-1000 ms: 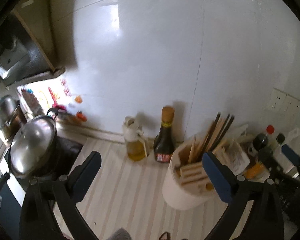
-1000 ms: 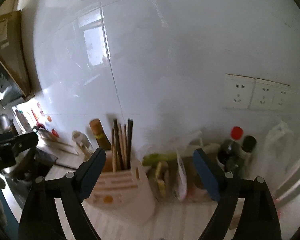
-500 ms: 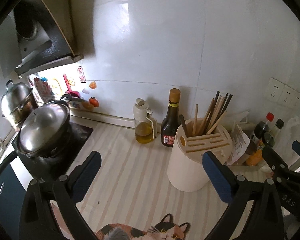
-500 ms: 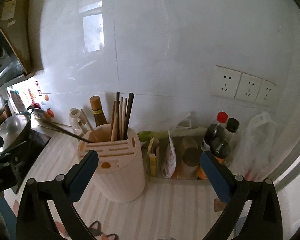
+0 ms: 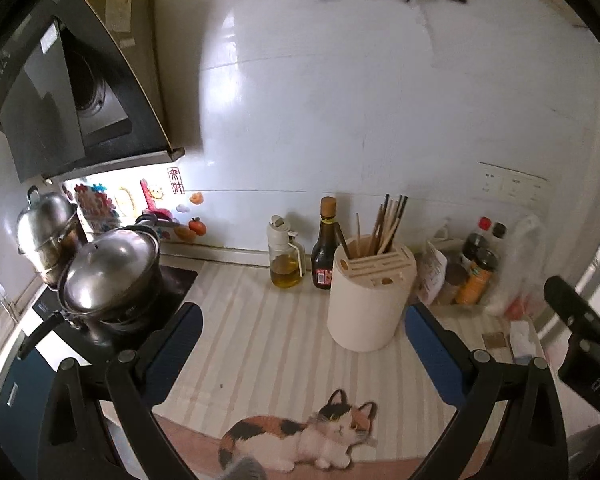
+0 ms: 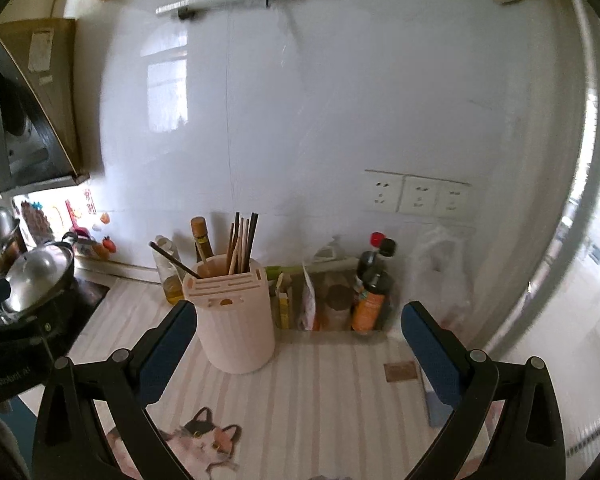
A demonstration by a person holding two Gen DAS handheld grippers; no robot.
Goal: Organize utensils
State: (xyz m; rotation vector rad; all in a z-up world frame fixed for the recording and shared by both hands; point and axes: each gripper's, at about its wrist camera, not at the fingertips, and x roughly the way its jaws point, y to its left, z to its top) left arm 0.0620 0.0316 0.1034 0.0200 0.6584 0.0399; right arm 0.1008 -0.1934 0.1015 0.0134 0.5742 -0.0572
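A cream utensil holder point(image 5: 368, 292) point(image 6: 234, 316) stands on the striped counter, with several chopsticks point(image 5: 388, 222) point(image 6: 242, 242) upright in its top. A dark-handled utensil point(image 6: 174, 260) leans out of it to the left. My left gripper point(image 5: 300, 344) hangs open above the counter, short of the holder, nothing between its blue pads. My right gripper point(image 6: 298, 340) is also wide open and empty, with the holder just beyond its left finger. The right gripper's black body point(image 5: 584, 332) shows at the right edge of the left wrist view.
A soy sauce bottle point(image 5: 326, 248) and an oil jug point(image 5: 286, 258) stand behind the holder. Steel pots point(image 5: 108, 268) sit on the stove at left. Sauce bottles point(image 6: 374, 288) and packets crowd the back right. A cat-print mat point(image 5: 300, 436) lies near the front edge.
Both grippers have pulled back and risen from the holder, so more counter and the cat mat show. The dark-handled utensil now rests in the holder. The right jaws stand slightly wider.
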